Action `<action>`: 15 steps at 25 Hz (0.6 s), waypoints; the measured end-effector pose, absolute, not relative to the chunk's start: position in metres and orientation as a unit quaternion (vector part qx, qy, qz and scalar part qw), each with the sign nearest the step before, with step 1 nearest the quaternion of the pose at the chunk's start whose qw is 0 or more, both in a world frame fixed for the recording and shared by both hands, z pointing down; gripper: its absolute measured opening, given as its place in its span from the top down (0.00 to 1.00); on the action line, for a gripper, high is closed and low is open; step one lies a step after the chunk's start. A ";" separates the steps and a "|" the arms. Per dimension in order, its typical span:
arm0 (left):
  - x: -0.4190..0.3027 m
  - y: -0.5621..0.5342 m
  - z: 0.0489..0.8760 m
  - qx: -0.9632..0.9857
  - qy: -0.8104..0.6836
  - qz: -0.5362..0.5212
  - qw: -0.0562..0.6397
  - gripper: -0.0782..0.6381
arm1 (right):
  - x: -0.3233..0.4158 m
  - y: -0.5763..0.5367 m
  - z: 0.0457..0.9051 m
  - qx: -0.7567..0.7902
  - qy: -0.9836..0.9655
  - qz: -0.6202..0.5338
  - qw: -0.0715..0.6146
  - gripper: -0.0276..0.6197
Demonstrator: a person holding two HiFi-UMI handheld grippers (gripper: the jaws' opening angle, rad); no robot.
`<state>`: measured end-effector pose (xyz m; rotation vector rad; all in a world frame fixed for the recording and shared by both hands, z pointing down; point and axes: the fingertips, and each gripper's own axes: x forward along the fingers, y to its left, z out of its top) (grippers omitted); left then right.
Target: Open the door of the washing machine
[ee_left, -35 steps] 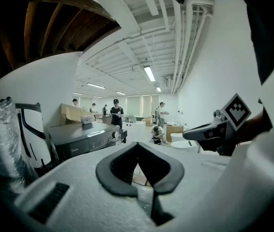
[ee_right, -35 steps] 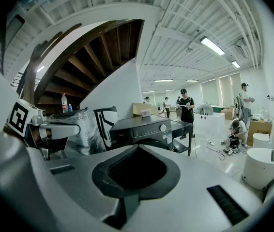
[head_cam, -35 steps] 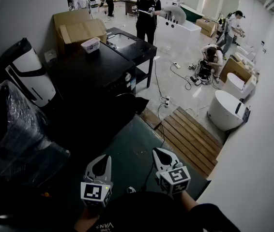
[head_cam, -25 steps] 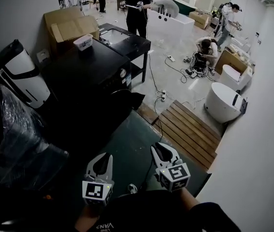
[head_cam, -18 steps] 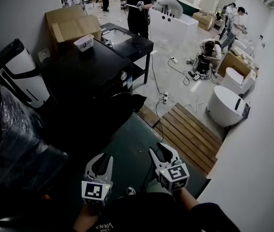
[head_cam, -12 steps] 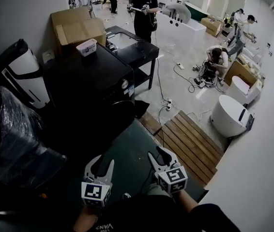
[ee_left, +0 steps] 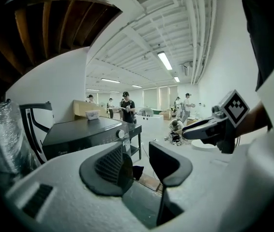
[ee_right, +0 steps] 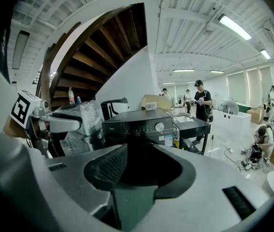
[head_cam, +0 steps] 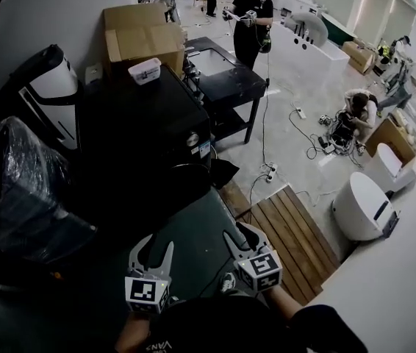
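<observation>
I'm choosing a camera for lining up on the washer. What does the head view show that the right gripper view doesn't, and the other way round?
Only the head view: the wooden slatted platform on the floor.
Only the right gripper view: the wooden stair underside, the ceiling lights and the bottles at the left.
Both: the black washing machine with its round dial, the white container on its top, the cardboard box behind it, and the plastic-wrapped bundle.
</observation>
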<state>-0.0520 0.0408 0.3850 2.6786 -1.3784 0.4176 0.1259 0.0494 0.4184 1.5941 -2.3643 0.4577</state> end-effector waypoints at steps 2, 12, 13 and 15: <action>-0.043 0.040 0.390 0.869 -0.471 0.142 0.056 0.66 | 0.137 0.042 0.421 0.530 -0.823 0.153 0.135 0.73; -0.020 0.027 0.406 0.833 -0.522 0.173 0.060 0.66 | 0.167 0.011 0.438 0.468 -0.857 0.126 0.174 0.73; -0.020 0.023 0.408 0.832 -0.523 0.177 0.060 0.66 | 0.168 0.007 0.440 0.464 -0.859 0.124 0.177 0.73; -0.020 0.013 0.411 0.830 -0.524 0.183 0.057 0.66 | 0.168 -0.003 0.445 0.461 -0.860 0.124 0.182 0.73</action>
